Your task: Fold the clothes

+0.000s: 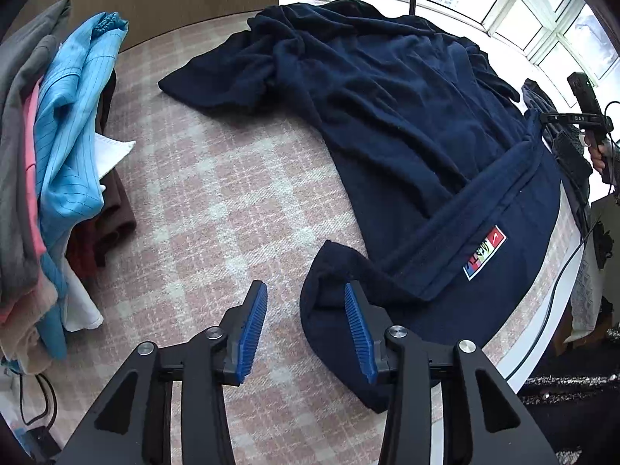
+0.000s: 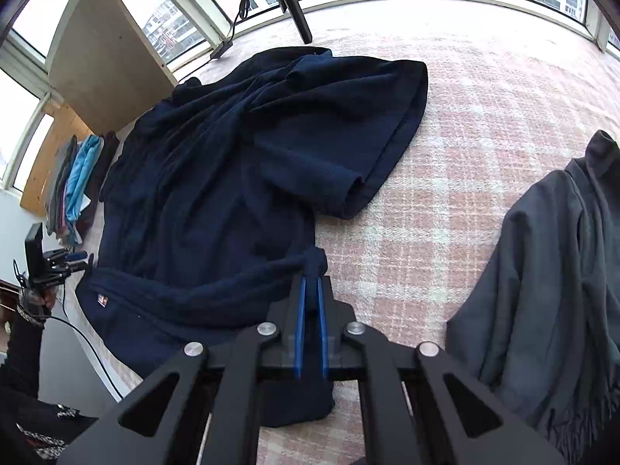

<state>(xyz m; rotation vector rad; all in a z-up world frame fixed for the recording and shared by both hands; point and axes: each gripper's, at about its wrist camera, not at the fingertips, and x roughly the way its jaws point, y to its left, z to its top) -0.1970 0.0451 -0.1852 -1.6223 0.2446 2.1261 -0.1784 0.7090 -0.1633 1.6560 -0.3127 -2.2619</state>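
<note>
Left gripper: jaws part open, nothing between the blue pads. The right-hand pad sits just over the edge of a sleeve of the navy T-shirt; I can't tell if it touches the cloth. The left-hand pad is over bare pink-and-white checked cover.

Right gripper: jaws nearly closed, pinching a bunched fold of the navy shirt's edge that pokes out just past the tips.

The shirt lies crumpled and spread ahead of both tools. From the left wrist it runs ahead and to the right, with a small multicolour logo patch close to the right of the jaws. From the right wrist it runs ahead and to the left, with 1 short sleeve reaching out ahead and right of the tips.

Left wrist only:
- the stack of clothes up close at far left, grey, pink, light blue, white and dark brown
- a hand gripping the right tool's handle at far right

Right wrist only:
- a dark grey garment heaped off to the right
- the left tool small at far left, beside the shirt's near corner
- window glass with apartment blocks ahead, plus tripod legs beyond the shirt
</note>
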